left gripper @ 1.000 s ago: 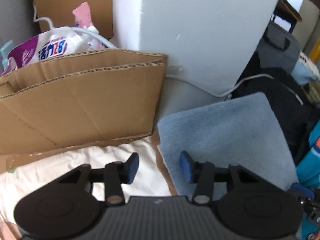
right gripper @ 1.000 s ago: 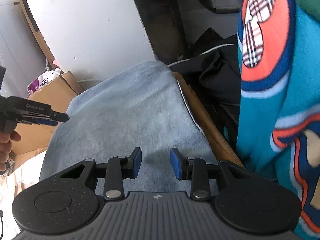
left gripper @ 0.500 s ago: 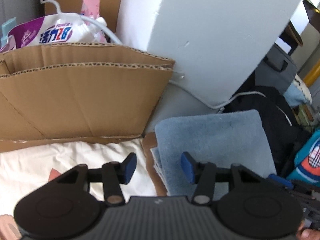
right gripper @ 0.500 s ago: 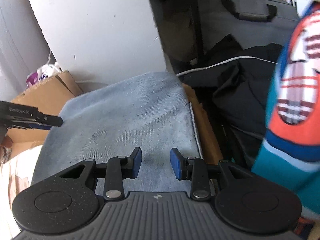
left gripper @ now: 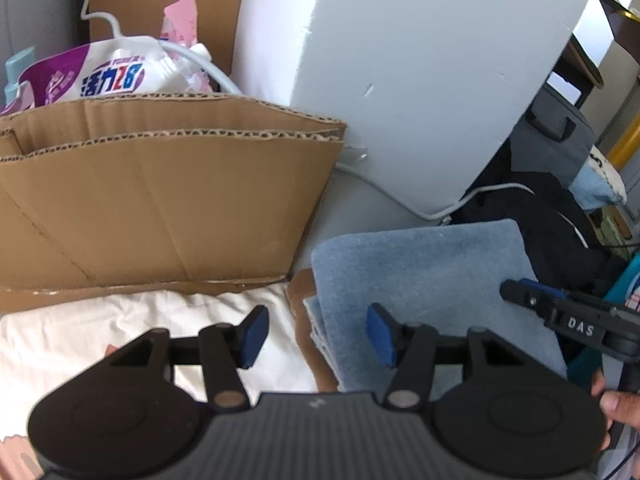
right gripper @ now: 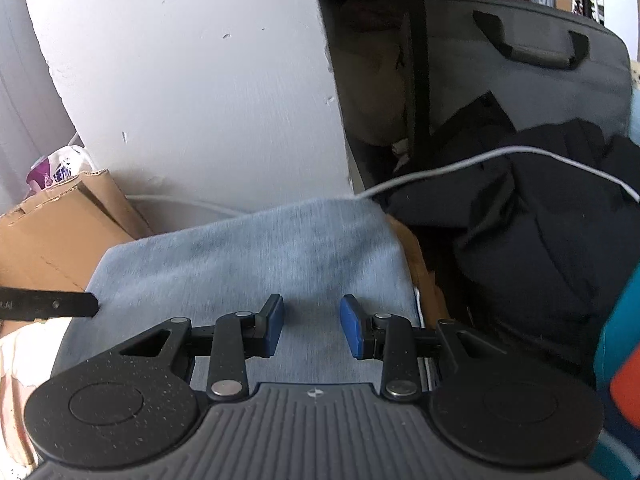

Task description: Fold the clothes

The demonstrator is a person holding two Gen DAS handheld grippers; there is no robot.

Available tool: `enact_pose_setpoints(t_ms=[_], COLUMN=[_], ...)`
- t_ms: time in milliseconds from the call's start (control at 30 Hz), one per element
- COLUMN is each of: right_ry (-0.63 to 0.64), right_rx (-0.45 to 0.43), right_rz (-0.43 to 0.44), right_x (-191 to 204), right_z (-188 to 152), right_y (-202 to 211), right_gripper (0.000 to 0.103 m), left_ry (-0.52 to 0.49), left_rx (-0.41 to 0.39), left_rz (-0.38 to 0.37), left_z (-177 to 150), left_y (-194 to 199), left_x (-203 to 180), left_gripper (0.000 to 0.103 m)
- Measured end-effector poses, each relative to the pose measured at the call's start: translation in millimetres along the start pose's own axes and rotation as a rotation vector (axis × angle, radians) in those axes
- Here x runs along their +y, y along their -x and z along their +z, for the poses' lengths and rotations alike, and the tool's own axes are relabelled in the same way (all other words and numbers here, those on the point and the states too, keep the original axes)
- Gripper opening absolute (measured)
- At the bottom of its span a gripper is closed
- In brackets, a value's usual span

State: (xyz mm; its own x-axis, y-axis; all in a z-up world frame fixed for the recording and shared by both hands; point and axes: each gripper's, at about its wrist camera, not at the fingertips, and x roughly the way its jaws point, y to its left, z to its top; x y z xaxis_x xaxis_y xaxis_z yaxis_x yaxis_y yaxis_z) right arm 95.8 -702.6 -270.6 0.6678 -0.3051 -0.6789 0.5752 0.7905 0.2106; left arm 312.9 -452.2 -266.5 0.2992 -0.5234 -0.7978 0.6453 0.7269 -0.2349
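A folded light-blue denim garment [left gripper: 432, 280] [right gripper: 256, 256] lies flat on a brown board. My left gripper [left gripper: 316, 334] hovers over the garment's left edge; its jaws are opening and nothing is between them. A cream cloth [left gripper: 120, 328] lies under its left finger. My right gripper [right gripper: 311, 330] hangs above the near right part of the denim, jaws apart and empty. The right gripper's tip [left gripper: 532, 296] shows in the left wrist view, and the left gripper's finger [right gripper: 52, 306] shows at the left edge of the right wrist view.
A cardboard box [left gripper: 160, 200] with a detergent bag [left gripper: 100, 76] stands at the back left. A white panel [left gripper: 420, 80] rises behind the denim, a white cable [right gripper: 500, 156] running over dark clothes [right gripper: 540, 240]. A grey bag [right gripper: 520, 52] is far right, a teal garment [right gripper: 620, 340] at the right edge.
The left gripper's jaws have widened. The right gripper has moved left, so the teal and orange garment has slid almost out of its view; its tip now shows in the left wrist view.
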Motion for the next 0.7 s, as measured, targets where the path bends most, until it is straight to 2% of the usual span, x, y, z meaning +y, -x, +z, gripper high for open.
enact_pose_setpoints(t_ms=[300,467,600,700], right_ry=[0.03,0.031,-0.001,0.023], right_rx=[-0.02,0.029,0.046,0.063], right_rz=[-0.006,0.0,0.024,0.004], right_x=[11.3,7.7,1.0,7.3], right_z=[27.0,27.4,25.5,25.2], right_y=[-17.3,-36.0,-39.9,-33.7], right_gripper=[0.038,0.042,0.043,0.043], left_ry=[-0.02,-0.025,-0.002,-0.013], left_rx=[0.001,0.008,0.011,0.01], left_rz=[-0.006,0.017,0.01,0.012], left_z=[0.9,-4.7,-7.1,-9.8], left_y=[-1.1,-4.7,-3.0,4.3], left_x=[-5.9,-5.8,-3.6,-6.4], left_gripper=[0.058,0.064,0.065,0.065])
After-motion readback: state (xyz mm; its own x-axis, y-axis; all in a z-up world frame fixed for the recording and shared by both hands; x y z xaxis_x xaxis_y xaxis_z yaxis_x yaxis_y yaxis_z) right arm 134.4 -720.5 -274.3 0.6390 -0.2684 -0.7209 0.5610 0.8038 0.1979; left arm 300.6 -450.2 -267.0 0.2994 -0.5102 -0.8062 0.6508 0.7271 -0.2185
